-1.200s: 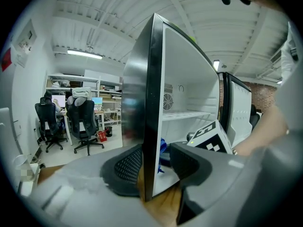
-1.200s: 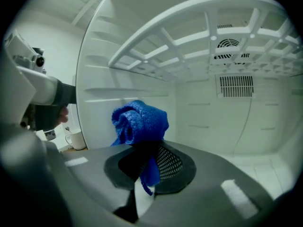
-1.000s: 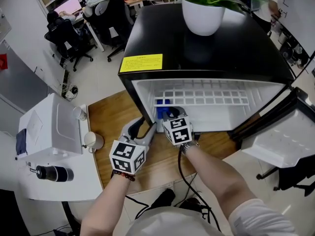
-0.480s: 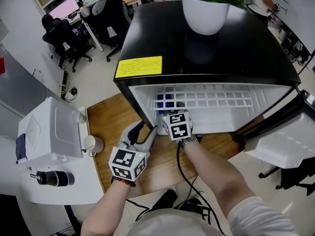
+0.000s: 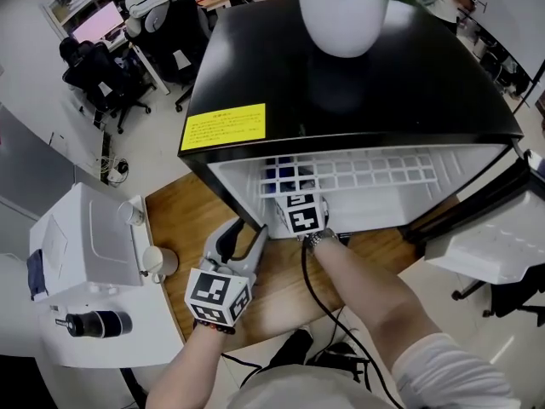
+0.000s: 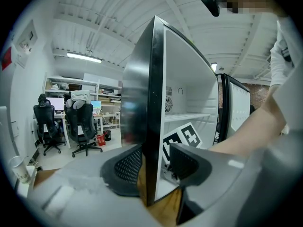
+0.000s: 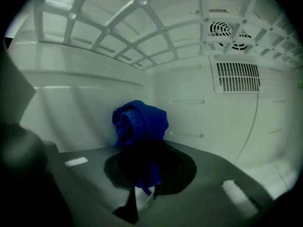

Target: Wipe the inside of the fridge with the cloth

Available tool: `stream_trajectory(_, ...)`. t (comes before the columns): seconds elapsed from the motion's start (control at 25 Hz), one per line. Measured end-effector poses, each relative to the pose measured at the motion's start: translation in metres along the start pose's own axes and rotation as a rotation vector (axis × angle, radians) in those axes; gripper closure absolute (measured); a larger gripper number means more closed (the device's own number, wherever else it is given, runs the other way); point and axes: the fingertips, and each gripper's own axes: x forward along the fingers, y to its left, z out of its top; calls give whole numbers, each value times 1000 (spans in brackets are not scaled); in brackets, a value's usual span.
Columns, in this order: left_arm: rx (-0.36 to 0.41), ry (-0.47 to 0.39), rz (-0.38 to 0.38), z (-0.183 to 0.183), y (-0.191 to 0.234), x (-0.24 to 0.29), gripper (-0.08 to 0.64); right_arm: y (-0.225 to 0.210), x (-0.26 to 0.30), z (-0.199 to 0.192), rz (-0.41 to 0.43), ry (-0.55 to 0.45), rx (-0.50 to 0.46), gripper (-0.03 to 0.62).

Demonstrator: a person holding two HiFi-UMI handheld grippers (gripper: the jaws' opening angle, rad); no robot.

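The right gripper [image 7: 150, 169] clamps the bunched blue cloth [image 7: 140, 122] inside the black fridge [image 5: 341, 83] for wiping, while the left gripper [image 6: 154, 164], jaws apart, straddles its side wall [image 6: 147, 98], probably to steady it.

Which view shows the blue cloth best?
Right gripper view: the cloth is bunched, clamped between the fingers of the right gripper, inside the fridge. Head view shows only blue patches through the wire shelf; left gripper view shows none.
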Motion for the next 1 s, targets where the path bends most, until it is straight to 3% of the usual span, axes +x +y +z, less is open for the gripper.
stream_trajectory(1.0,4,-9,-4,0,2,0,368,-62,-2,-5,-153,2,9,554)
